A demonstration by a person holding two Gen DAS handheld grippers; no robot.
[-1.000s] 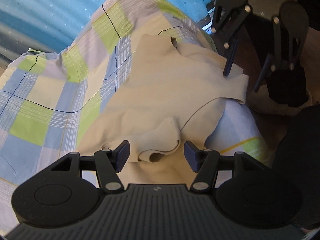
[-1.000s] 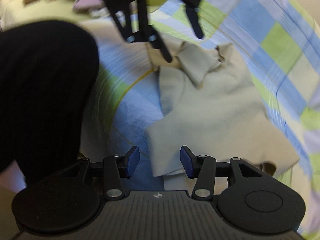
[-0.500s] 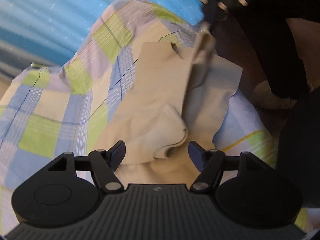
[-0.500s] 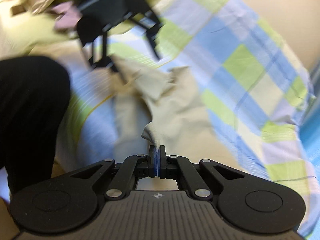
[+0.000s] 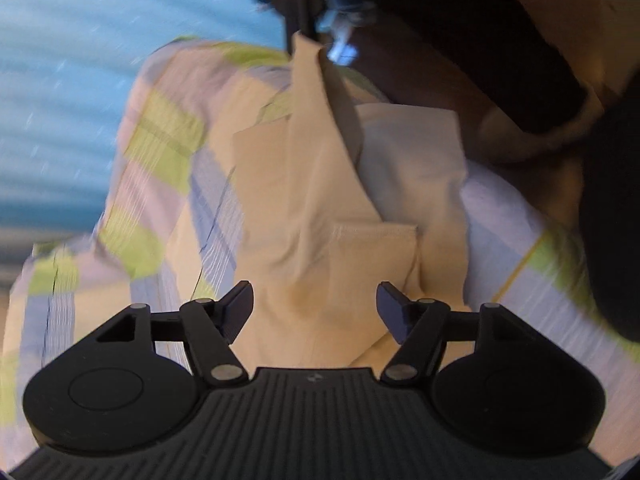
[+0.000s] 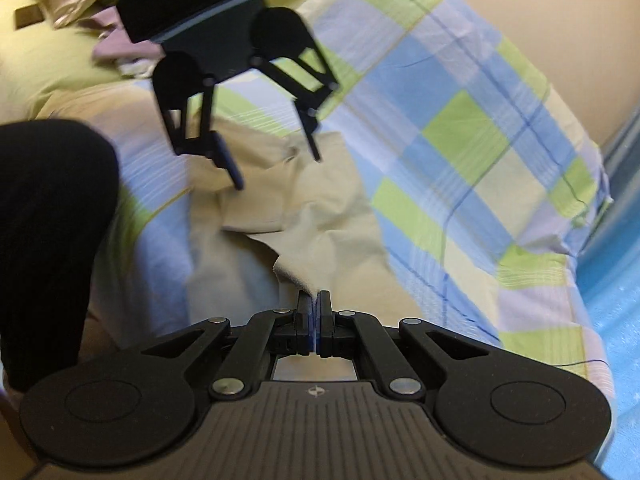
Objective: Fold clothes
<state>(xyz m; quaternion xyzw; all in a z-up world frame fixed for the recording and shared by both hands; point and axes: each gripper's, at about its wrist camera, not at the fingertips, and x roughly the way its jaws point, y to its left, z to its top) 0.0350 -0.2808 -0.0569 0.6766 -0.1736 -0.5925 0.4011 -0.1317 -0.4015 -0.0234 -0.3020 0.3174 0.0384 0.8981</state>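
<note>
- The right gripper (image 6: 314, 300) has its jaws pressed together on a pinch of fabric, raised above the bed
- The left gripper (image 5: 315, 307) hangs with its jaws spread wide and nothing between them

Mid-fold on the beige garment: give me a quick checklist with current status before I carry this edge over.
1. Right claw shut on the beige garment: ok.
2. Held edge lifted clear of the checked sheet: ok.
3. Left claw open, holding nothing: ok.
4. Left claw out of the fold path: not ok, it hovers over the garment.
5. Far layers lying flat: not ok, bunched.
6. Single layer pinched: cannot tell.
</note>
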